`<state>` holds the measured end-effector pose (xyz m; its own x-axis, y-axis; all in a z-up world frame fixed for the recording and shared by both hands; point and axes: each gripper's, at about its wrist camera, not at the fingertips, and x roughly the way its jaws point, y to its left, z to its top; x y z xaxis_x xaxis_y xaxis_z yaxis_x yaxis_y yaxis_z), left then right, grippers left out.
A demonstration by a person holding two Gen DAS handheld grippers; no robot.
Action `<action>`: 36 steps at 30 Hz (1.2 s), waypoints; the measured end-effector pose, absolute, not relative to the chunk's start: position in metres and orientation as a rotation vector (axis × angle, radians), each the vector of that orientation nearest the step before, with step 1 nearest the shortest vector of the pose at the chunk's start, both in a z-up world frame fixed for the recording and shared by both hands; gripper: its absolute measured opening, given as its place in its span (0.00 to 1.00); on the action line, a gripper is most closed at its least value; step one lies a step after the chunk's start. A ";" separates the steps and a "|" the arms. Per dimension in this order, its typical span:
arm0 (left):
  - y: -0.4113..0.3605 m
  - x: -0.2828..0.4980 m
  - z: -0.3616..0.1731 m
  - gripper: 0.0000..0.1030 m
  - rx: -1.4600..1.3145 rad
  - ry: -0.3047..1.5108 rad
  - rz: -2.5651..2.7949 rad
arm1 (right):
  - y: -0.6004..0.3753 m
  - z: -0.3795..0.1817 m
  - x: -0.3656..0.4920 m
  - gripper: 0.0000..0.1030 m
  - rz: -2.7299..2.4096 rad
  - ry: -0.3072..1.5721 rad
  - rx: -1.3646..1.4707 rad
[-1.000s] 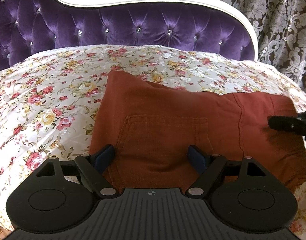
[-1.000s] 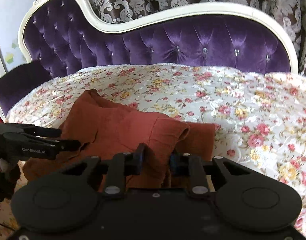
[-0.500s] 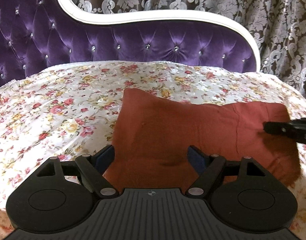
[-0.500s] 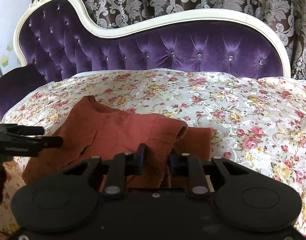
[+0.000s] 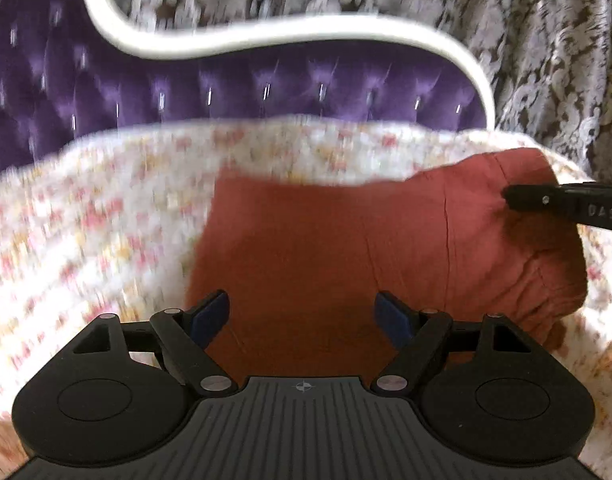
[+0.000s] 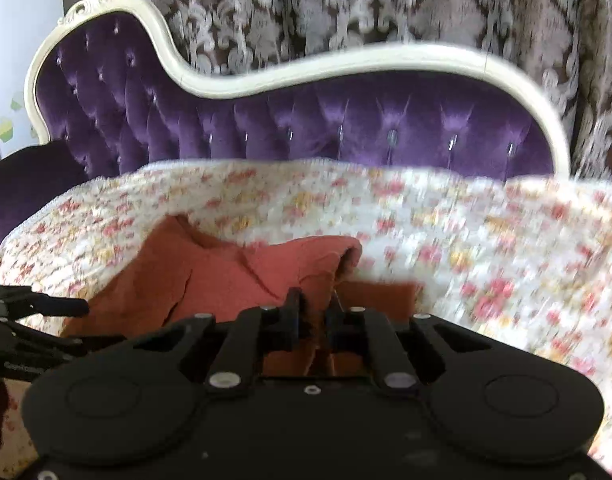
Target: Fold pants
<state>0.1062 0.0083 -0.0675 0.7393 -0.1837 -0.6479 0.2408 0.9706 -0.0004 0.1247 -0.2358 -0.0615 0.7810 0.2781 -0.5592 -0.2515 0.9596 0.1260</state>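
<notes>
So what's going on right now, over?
Left gripper open above the pants. Right gripper just closed, pinching a raised fold. Nothing in the way on the floral cover.

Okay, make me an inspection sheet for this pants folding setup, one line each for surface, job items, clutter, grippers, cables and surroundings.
Surface: white quilted cover with a pink and yellow flower print, spread over the sofa seat.
Job's things: rust-red cotton pants, partly folded, right end bunched and raised.
Clutter: nothing seen.
Grippers: left gripper open, over the pants, pads clear of them; right gripper has just been closing, pinching a fold of the pants.
Cables: nothing seen.
Surroundings: purple tufted velvet sofa back with a cream frame; brown and silver damask curtain behind.
</notes>
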 end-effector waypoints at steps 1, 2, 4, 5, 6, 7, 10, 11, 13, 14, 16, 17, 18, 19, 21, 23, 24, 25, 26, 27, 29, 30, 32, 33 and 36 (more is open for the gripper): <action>0.007 0.106 -0.062 0.76 0.088 0.677 -0.239 | -0.237 -0.058 0.124 0.11 0.274 0.593 0.035; 0.004 0.107 -0.059 0.76 0.082 0.666 -0.252 | -0.239 -0.057 0.125 0.12 0.264 0.589 0.028; 0.000 0.114 -0.065 0.76 0.073 0.692 -0.273 | -0.245 -0.067 0.134 0.13 0.243 0.638 0.033; -0.002 0.118 -0.073 0.76 0.084 0.718 -0.271 | -0.249 -0.077 0.139 0.16 0.227 0.672 0.058; -0.005 0.124 -0.087 0.76 0.111 0.771 -0.263 | -0.254 -0.091 0.147 0.26 0.197 0.734 0.076; -0.006 0.127 -0.099 0.77 0.137 0.824 -0.261 | -0.258 -0.101 0.153 0.32 0.162 0.786 0.087; -0.002 0.120 -0.103 0.76 0.171 0.831 -0.286 | -0.274 -0.103 0.148 0.33 0.119 0.787 0.186; 0.000 0.120 -0.098 0.76 0.158 0.841 -0.296 | -0.276 -0.098 0.144 0.33 0.098 0.763 0.183; 0.007 0.122 -0.084 0.76 0.140 0.818 -0.299 | -0.275 -0.083 0.135 0.33 0.049 0.690 0.121; 0.009 0.124 -0.077 0.76 0.143 0.789 -0.291 | -0.272 -0.076 0.133 0.33 0.039 0.656 0.095; 0.013 0.138 -0.067 0.76 0.142 0.755 -0.286 | -0.267 -0.063 0.132 0.33 0.057 0.608 0.070; 0.015 0.147 -0.065 0.76 0.133 0.751 -0.282 | -0.261 -0.059 0.134 0.33 0.086 0.604 0.068; 0.016 0.159 -0.065 0.76 0.126 0.745 -0.271 | -0.254 -0.057 0.138 0.33 0.115 0.603 0.069; 0.016 0.170 -0.065 0.76 0.124 0.742 -0.257 | -0.247 -0.057 0.142 0.33 0.139 0.604 0.066; 0.015 0.194 -0.070 0.76 0.126 0.753 -0.239 | -0.231 -0.061 0.150 0.33 0.186 0.617 0.044; 0.011 0.212 -0.081 0.76 0.136 0.778 -0.225 | -0.217 -0.070 0.159 0.32 0.214 0.636 0.022; 0.009 0.223 -0.088 0.76 0.152 0.802 -0.210 | -0.211 -0.077 0.166 0.31 0.218 0.653 0.012; 0.008 0.232 -0.096 0.77 0.165 0.831 -0.193 | -0.207 -0.084 0.172 0.31 0.207 0.676 -0.004; 0.010 0.236 -0.101 0.78 0.160 0.854 -0.184 | -0.203 -0.090 0.177 0.31 0.185 0.697 -0.023; 0.013 0.242 -0.108 0.82 0.136 0.880 -0.184 | -0.201 -0.099 0.181 0.30 0.157 0.722 -0.047; 0.023 0.247 -0.114 0.91 0.073 0.911 -0.166 | -0.203 -0.115 0.187 0.30 0.140 0.780 -0.062; 0.027 0.250 -0.115 0.92 0.043 0.922 -0.165 | -0.205 -0.118 0.185 0.31 0.146 0.757 -0.052; 0.027 0.250 -0.117 0.94 0.054 0.925 -0.165 | -0.206 -0.120 0.181 0.31 0.151 0.741 -0.055; 0.025 0.249 -0.117 0.95 0.064 0.922 -0.160 | -0.206 -0.120 0.180 0.31 0.150 0.736 -0.058; 0.024 0.248 -0.119 0.97 0.068 0.910 -0.150 | -0.206 -0.123 0.171 0.31 0.150 0.718 -0.061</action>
